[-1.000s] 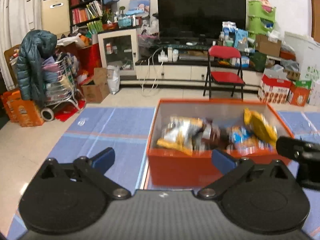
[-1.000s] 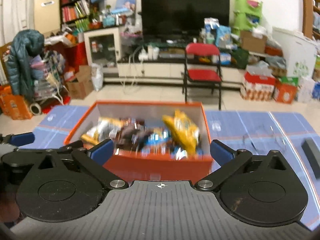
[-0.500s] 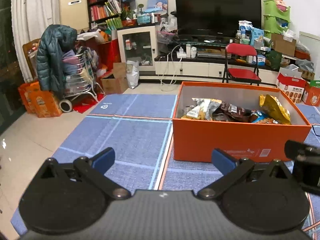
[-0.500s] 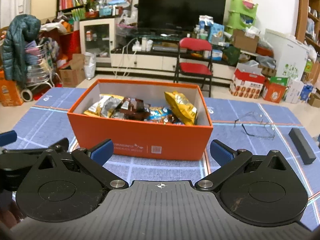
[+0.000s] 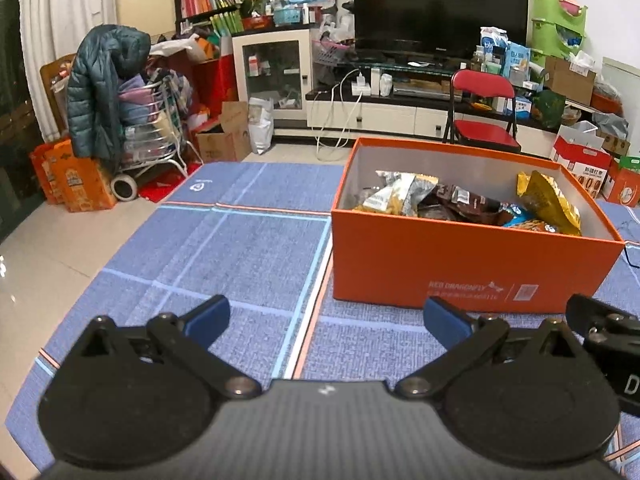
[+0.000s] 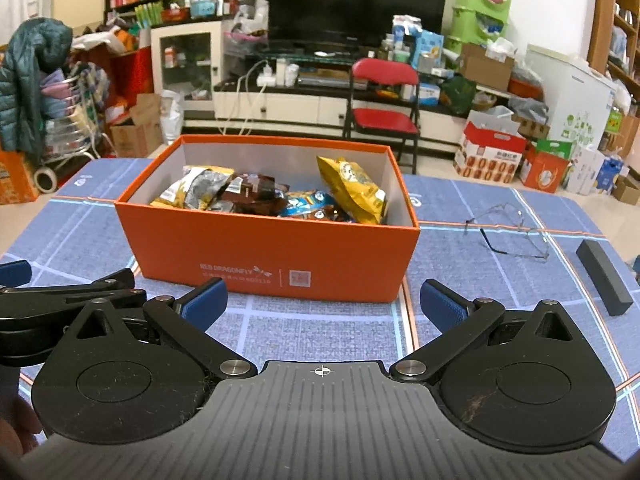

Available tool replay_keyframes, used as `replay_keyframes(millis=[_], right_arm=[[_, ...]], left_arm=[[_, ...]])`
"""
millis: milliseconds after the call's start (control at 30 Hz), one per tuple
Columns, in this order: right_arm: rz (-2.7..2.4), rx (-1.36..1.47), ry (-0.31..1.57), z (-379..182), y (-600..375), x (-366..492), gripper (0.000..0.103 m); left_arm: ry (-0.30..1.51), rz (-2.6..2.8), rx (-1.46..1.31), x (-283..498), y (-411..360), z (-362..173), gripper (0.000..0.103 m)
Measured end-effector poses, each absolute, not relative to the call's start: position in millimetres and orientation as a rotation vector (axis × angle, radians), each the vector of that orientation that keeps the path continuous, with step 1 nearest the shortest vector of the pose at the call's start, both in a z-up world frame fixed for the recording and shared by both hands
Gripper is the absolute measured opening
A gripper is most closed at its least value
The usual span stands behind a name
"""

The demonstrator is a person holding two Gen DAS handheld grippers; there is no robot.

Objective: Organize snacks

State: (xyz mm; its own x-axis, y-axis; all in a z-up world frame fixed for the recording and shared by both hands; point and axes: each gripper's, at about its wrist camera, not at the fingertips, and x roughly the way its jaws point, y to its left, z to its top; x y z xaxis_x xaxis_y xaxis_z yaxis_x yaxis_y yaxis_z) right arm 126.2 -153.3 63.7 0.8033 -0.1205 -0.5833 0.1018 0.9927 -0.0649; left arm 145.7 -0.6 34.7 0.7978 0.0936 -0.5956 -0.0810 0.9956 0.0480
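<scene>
An orange box [image 5: 460, 268] [image 6: 264, 256] stands on the blue-covered table [image 5: 240, 256]. It holds several snack packets: a yellow bag [image 6: 354, 190] [image 5: 550, 200] leaning at its right end, a silver-yellow bag [image 6: 196, 190] [image 5: 400, 198] at its left, brown packets [image 6: 252, 194] and a blue one [image 6: 306, 204] between. My left gripper [image 5: 326, 318] is open and empty, in front of the box's left corner. My right gripper [image 6: 324, 300] is open and empty, just in front of the box's front wall. The left gripper shows at the left edge of the right wrist view [image 6: 68, 292].
Glasses [image 6: 508, 232] and a black bar [image 6: 604, 276] lie on the table right of the box. Behind the table stand a red folding chair [image 6: 384, 112], a TV stand and cluttered boxes.
Both grippers have pulled back and away from the box; it looks smaller and sits farther ahead. Both stay open and empty.
</scene>
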Motion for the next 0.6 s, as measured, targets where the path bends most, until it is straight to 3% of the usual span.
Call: replay_keyframes(millis=[600], right_arm=[[-0.125,-0.031,0.627,60,-163,126,0.095]], left_arm=[[0.672,0.069,-0.007,151,-7,30,0.102]])
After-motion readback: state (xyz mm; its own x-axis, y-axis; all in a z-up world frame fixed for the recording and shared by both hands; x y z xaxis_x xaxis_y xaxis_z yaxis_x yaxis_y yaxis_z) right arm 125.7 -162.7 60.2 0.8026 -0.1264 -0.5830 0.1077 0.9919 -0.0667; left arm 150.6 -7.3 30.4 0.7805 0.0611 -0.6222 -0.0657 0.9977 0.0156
